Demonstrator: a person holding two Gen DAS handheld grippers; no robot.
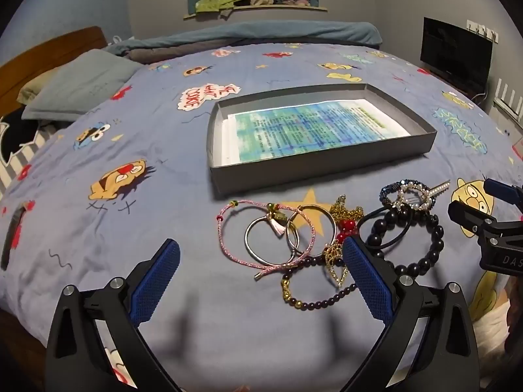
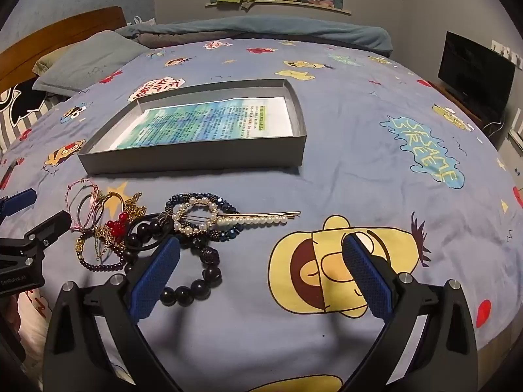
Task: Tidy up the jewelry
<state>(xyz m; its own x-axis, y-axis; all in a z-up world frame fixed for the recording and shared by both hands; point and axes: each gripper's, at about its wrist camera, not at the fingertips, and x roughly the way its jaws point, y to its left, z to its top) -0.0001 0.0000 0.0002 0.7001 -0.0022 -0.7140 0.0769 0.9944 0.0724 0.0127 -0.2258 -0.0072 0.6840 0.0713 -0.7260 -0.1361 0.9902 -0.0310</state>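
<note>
Basically nothing is sorted yet: the whole jewelry pile (image 1: pixel 330 232) is left tangled on the bedspread (image 1: pixel 163 196) just in front of the untouched gray box (image 1: pixel 327 166), and the left gripper (image 1: pixel 261 281) and right gripper (image 2: pixel 261 277) are both held wide, gripping nothing.

I see a soft cloth bedspread (image 1: pixel 130 228). At twelve o'clock the box (image 1: pixel 313 166) looks like dull grey card, with shiny paper (image 1: pixel 310 127) inside. The bangles (image 1: pixel 261 238) are shiny metal. My gripper pads (image 1: pixel 157 281) look bumpy.
</note>
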